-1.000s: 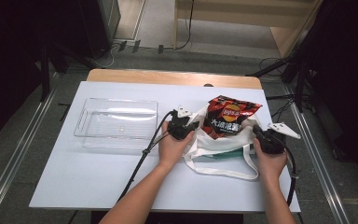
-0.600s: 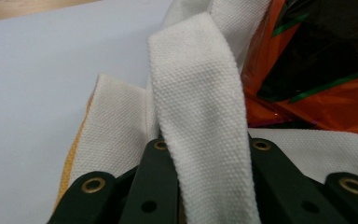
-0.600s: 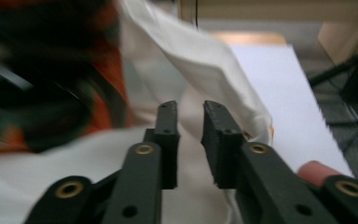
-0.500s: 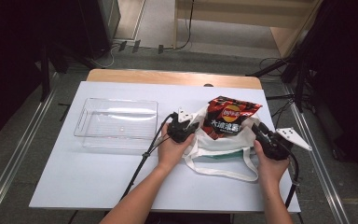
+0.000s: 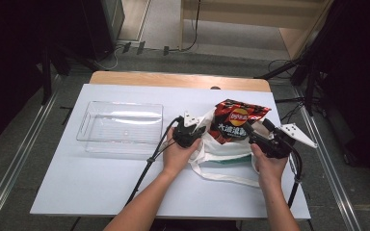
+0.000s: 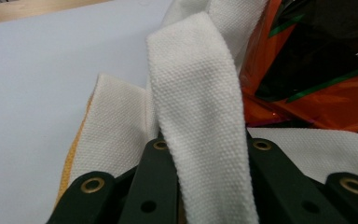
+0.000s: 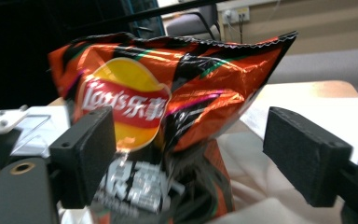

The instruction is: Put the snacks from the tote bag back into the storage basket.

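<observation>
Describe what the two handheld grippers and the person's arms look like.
Both are black tools. The left gripper carries a small pale three-cornered plate, and a black cable trails from it toward the table's near edge. The right gripper has a larger pale three-cornered plate and its own black cable. The jaws are matte black with brass-ringed holes. The forearms are bare, no sleeves or gloves.

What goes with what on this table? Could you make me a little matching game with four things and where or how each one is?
Things:
1. crisp bag
2. clear tray
3. left tongs
4. right tongs

States:
A. empty, at the table's left
B. clamped on the white strap
C. standing out of the tote bag
D. jaws wide apart, just opened, with the bag between them but not pressed

Pairs: 1-C, 2-A, 3-B, 4-D
</observation>
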Tool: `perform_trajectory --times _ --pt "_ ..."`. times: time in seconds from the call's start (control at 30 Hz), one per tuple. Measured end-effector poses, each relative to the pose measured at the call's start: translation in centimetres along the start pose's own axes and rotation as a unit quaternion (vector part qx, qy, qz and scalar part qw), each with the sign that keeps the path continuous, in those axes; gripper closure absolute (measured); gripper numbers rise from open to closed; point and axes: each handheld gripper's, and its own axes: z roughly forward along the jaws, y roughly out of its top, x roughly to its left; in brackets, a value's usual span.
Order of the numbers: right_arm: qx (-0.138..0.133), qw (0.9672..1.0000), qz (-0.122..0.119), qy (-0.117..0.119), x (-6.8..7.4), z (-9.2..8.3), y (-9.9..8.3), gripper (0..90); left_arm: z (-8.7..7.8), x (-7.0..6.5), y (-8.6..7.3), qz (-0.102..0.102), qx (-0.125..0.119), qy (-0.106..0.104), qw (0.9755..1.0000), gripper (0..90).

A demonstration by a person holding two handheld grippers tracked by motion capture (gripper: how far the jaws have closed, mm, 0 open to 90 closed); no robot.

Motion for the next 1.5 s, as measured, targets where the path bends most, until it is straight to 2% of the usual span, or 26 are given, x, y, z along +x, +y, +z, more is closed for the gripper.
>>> perform_trajectory --times 0.03,0.07,0.13,0.17,0.2,0.23,0.27,0.3,0.33,0.37,0.4,0.43,0.47,0.53,0.6,0.7,0.83,0.87,1.0,1.07,1.1,1.2,1.4,1.43,1.5 --pt "-0.010 0.9997 0.020 0.002 -0.1 0.6 0.2 18.3 0.0 0.0 0.0 0.000 -0.001 0.000 1.0000 81.5" --pt "-0.010 0.9996 0.028 0.003 -0.2 1.0 0.2 18.5 0.0 0.0 0.0 0.000 -0.001 0.000 1.0000 81.5" --pt "-0.002 0.9994 0.034 0.003 -0.2 1.4 0.2 19.7 0.0 0.0 0.0 0.000 -0.001 0.000 1.0000 81.4" --pt "0.012 0.9993 0.035 0.007 -0.1 2.1 0.0 26.1 0.0 0.0 0.0 0.000 -0.001 -0.001 1.0000 81.4" --pt "0.012 0.9993 0.035 0.007 -0.1 2.1 0.0 26.1 0.0 0.0 0.0 0.000 -0.001 -0.001 1.0000 81.4" --pt "0.016 0.9996 0.020 0.014 0.2 2.3 -0.3 36.0 0.0 0.0 0.0 0.000 -0.001 -0.001 1.0000 81.2" --pt "0.016 0.9996 0.020 0.014 0.2 2.3 -0.3 36.0 0.0 0.0 0.0 0.000 -0.001 -0.001 1.0000 81.1" --pt "0.020 0.9996 0.016 0.012 0.4 2.3 -0.3 41.3 0.0 0.0 0.0 0.000 -0.001 -0.001 1.0000 81.1" --pt "0.015 0.9995 0.015 0.024 0.5 1.9 -0.3 57.7 0.0 0.0 0.0 0.000 -0.002 -0.002 1.0000 80.9" --pt "0.015 0.9995 0.015 0.024 0.5 1.9 -0.3 57.7 0.0 0.0 0.0 0.000 -0.002 -0.002 1.0000 80.9" --pt "0.014 0.9993 0.016 0.031 0.5 1.7 -0.2 65.9 0.0 0.0 0.0 0.001 -0.002 0.000 1.0000 80.8" --pt "0.014 0.9993 0.016 0.031 0.5 1.7 -0.2 65.9 0.0 0.0 0.0 0.001 -0.002 0.000 1.0000 80.6" --pt "0.013 0.9992 0.014 0.035 0.6 1.6 -0.2 73.3 -0.1 -0.1 0.0 0.003 -0.002 0.001 1.0000 80.6" --pt "0.003 0.9993 -0.001 0.036 1.1 1.2 -0.3 83.0 -0.1 -0.1 0.0 0.003 -0.004 -0.001 1.0000 79.7" --pt "-0.005 0.9992 -0.008 0.038 1.5 1.0 -0.2 86.3 -0.1 -0.1 -0.1 0.002 -0.005 -0.002 1.0000 79.3" --pt "-0.015 0.9991 -0.017 0.036 1.9 0.6 0.2 87.8 -0.1 -0.2 -0.1 0.000 -0.010 0.000 1.0000 79.1" --pt "-0.034 0.9990 0.006 0.029 2.5 -0.1 1.3 89.6 -0.1 -0.2 -0.1 -0.002 -0.012 0.000 0.9999 78.8" --pt "-0.040 0.9988 0.009 0.027 2.6 -0.3 1.4 90.0 -0.1 -0.2 -0.1 0.002 -0.011 0.002 0.9999 78.6" --pt "-0.059 0.9980 0.007 0.020 3.1 -0.8 2.1 90.0 -0.1 -0.2 -0.1 0.002 -0.010 0.001 0.9999 78.3" --pt "-0.076 0.9970 0.003 0.012 3.6 -1.2 2.6 90.0 -0.1 -0.2 -0.1 0.002 -0.012 0.001 0.9999 77.9" --pt "-0.081 0.9967 0.001 0.001 3.8 -1.4 2.8 90.0 -0.1 -0.2 -0.1 0.004 -0.010 0.002 0.9999 77.8" --pt "-0.097 0.9951 0.012 -0.019 4.1 -1.7 3.6 90.0 -0.2 -0.3 -0.1 0.006 -0.012 0.003 0.9999 76.8" --pt "-0.105 0.9934 0.035 -0.030 4.0 -2.1 3.8 90.0 -0.8 -0.4 -0.1 0.013 -0.037 -0.003 0.9992 64.0" --pt "-0.105 0.9934 0.036 -0.031 4.0 -2.2 3.8 90.0 -1.2 -0.5 -0.1 0.010 -0.051 -0.005 0.9986 60.3" --pt "-0.108 0.9932 0.031 -0.030 4.1 -2.2 3.9 90.0 -1.8 -0.9 0.0 0.014 -0.060 0.001 0.9981 53.4"
